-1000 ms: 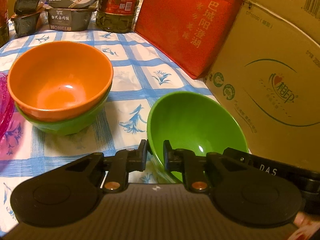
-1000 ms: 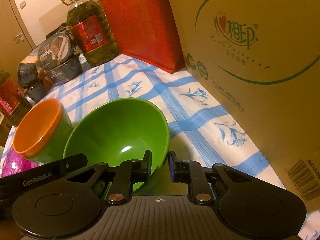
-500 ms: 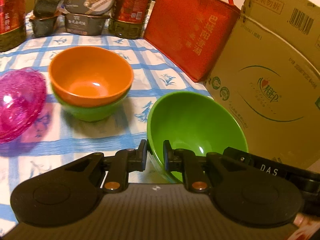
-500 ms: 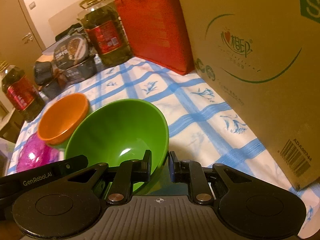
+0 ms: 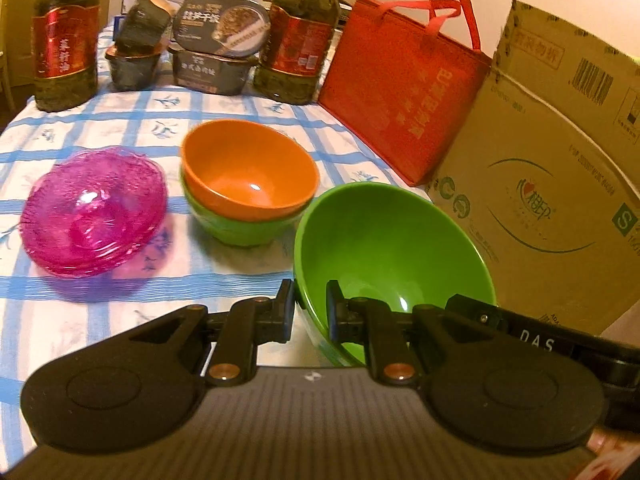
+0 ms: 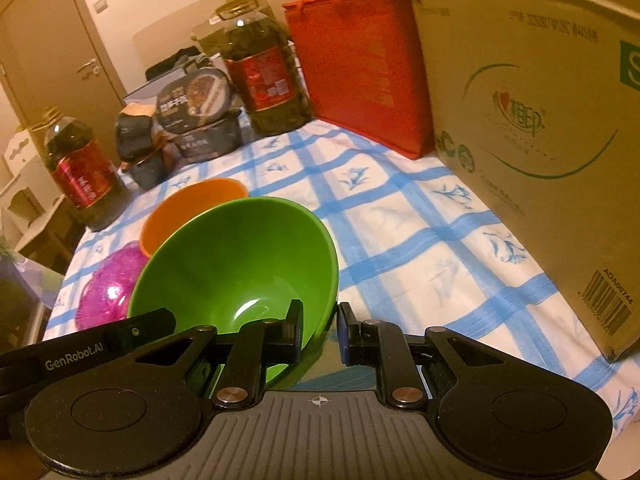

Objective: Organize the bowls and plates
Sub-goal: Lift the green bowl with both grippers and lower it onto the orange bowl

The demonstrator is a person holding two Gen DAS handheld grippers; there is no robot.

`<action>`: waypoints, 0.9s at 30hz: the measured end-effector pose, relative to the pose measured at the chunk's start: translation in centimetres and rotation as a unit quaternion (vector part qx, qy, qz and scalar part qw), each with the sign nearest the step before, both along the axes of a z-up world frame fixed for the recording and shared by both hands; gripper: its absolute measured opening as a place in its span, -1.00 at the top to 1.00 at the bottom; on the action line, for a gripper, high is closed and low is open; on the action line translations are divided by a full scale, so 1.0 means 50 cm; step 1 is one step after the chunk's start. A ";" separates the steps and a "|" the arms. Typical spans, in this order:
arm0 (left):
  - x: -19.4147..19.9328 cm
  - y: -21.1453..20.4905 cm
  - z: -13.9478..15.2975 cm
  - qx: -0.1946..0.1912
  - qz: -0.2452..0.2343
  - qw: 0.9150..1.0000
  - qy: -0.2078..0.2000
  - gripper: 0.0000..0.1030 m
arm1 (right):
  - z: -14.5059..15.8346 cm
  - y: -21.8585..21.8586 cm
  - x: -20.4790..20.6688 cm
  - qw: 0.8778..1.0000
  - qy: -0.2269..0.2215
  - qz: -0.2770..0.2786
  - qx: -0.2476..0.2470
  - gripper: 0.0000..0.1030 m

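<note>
Both grippers hold one large green bowl (image 5: 390, 258) by its rim, lifted above the tablecloth. My left gripper (image 5: 310, 306) is shut on the bowl's left rim. My right gripper (image 6: 319, 322) is shut on the right rim of the same bowl (image 6: 236, 264). An orange bowl (image 5: 248, 174) sits nested in a smaller green bowl (image 5: 236, 230) on the table beyond; the orange bowl (image 6: 188, 208) shows partly behind the held bowl. A stack of pink glass plates (image 5: 94, 212) lies to the left, also in the right wrist view (image 6: 106, 290).
A large cardboard box (image 5: 560, 184) and a red bag (image 5: 400, 96) stand along the right. Oil bottles (image 5: 66, 36) and food boxes (image 5: 218, 52) line the far edge. The blue-checked tablecloth (image 6: 420, 232) covers the table.
Both grippers have risen and pulled back with the green bowl. The stacked bowls now look farther away and the pink plates have come into view.
</note>
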State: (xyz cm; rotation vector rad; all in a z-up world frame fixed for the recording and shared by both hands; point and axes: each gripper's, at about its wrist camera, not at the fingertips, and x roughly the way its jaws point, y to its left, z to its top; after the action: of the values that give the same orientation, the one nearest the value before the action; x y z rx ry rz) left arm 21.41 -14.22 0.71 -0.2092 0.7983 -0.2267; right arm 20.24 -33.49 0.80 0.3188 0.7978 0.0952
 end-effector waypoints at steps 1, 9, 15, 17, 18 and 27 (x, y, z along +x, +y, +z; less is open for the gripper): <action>-0.003 0.004 0.003 0.000 0.002 1.000 0.000 0.73 | 0.002 0.004 -0.003 1.000 -0.001 0.002 0.000 0.66; -0.023 0.038 0.019 -0.004 0.012 1.000 -0.007 0.73 | 0.017 0.033 -0.010 1.000 -0.005 0.014 0.000 0.66; -0.016 0.059 0.036 0.000 0.020 1.000 -0.011 0.72 | 0.030 0.055 0.007 1.000 -0.011 0.022 0.004 0.66; -0.006 0.067 0.045 0.000 0.024 1.000 -0.014 0.72 | 0.037 0.063 0.019 1.000 -0.015 0.026 0.005 0.66; 0.001 0.071 0.049 0.001 0.025 1.000 -0.016 0.72 | 0.041 0.067 0.027 0.999 -0.017 0.028 0.006 0.66; 0.092 0.094 0.091 0.013 0.031 0.999 -0.031 0.72 | 0.067 0.094 0.125 0.999 -0.025 0.037 0.010 0.66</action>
State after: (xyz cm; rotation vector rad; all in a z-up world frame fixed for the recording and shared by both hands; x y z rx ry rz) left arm 26.02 -9.54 5.24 -0.2006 0.7320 -0.1628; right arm 26.47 -28.81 4.17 0.3047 0.7596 0.1795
